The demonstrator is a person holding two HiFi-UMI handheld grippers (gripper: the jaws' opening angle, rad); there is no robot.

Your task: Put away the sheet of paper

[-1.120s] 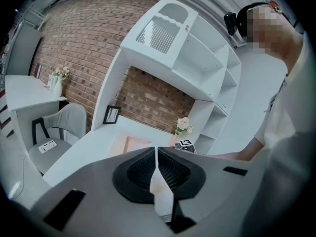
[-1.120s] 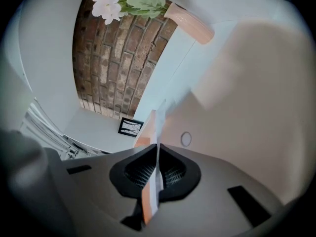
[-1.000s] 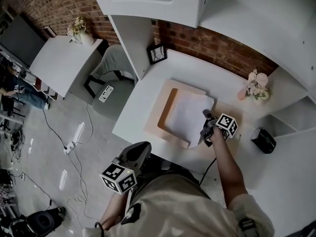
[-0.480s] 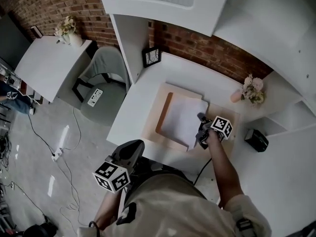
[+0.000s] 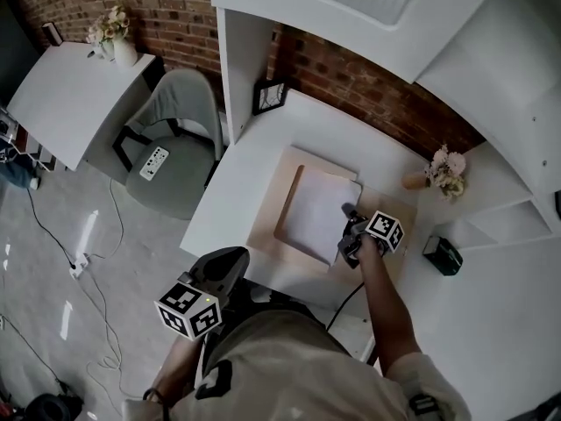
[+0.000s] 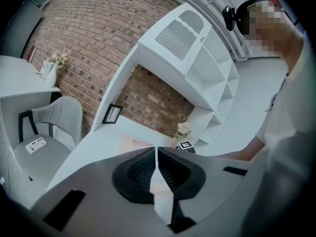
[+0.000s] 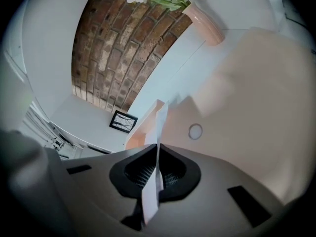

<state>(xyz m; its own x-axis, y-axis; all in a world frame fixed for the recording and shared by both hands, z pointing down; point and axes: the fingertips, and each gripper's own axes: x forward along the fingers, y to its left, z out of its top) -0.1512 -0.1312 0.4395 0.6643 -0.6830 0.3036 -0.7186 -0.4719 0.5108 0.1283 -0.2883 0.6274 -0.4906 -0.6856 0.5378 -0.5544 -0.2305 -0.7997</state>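
The white sheet of paper [image 5: 319, 214] lies over the shallow tan tray [image 5: 290, 202] on the white desk. My right gripper [image 5: 348, 238] is shut on the sheet's near right edge; in the right gripper view the paper [image 7: 159, 127] runs edge-on between the jaws of the right gripper [image 7: 157, 168]. My left gripper [image 5: 224, 268] hangs low off the desk's front edge by the person's body, shut with nothing in it; in its own view the left gripper [image 6: 157, 163] has its pads together.
A pink desk mat [image 5: 400, 219] lies under the tray. A vase of flowers [image 5: 444, 170] stands at the back right, a framed picture [image 5: 269, 96] at the back left, a small dark box [image 5: 441, 255] on the right. A grey chair [image 5: 175, 139] stands left of the desk.
The right gripper and the sheet have shifted slightly left and toward the tray as the head view moved. The left gripper stays low and shut.
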